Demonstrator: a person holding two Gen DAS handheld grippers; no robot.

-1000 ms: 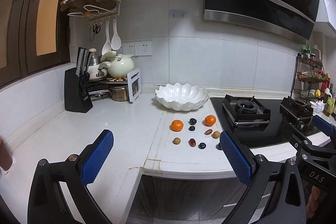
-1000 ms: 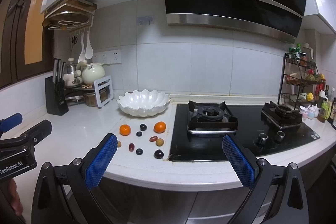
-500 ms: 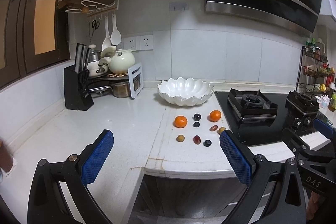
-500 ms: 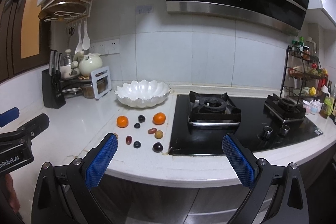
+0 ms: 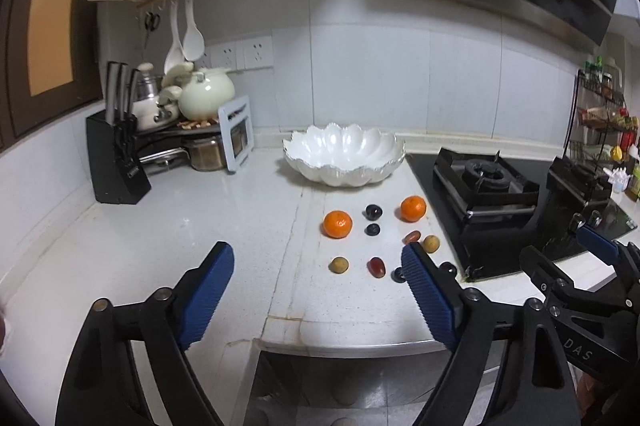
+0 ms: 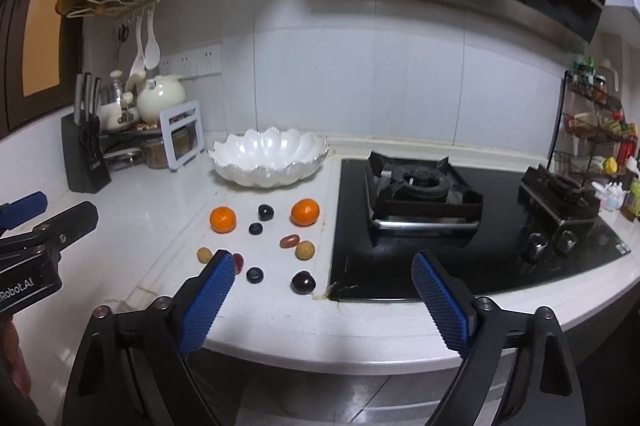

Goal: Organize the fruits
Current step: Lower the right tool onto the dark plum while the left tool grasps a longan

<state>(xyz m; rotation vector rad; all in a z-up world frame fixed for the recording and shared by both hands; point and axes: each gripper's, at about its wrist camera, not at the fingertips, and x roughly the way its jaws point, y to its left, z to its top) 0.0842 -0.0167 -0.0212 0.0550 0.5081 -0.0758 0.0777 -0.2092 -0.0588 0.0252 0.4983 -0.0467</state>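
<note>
A white scalloped bowl [image 5: 345,157] stands empty on the white counter; it also shows in the right wrist view [image 6: 267,156]. In front of it lie two oranges [image 5: 337,224] [image 5: 413,208], dark grapes [image 5: 373,212], a red fruit [image 5: 376,267] and small yellow-brown fruits [image 5: 338,264]. The same fruits show in the right wrist view: oranges [image 6: 223,219] [image 6: 305,212], a dark plum [image 6: 303,281]. My left gripper [image 5: 318,268] is open and empty, short of the fruits at the counter's front. My right gripper [image 6: 323,274] is open and empty, near the counter edge.
A black gas hob [image 6: 424,194] lies right of the fruits. A knife block [image 5: 116,162], pots and a white kettle [image 5: 206,93] stand at the back left. A spice rack [image 6: 596,130] stands at the far right. The counter edge [image 5: 344,340] runs just under the grippers.
Both grippers have moved forward toward the counter and fruits, which now appear larger and closer. Both stay open. The fruits and bowl have not moved.
</note>
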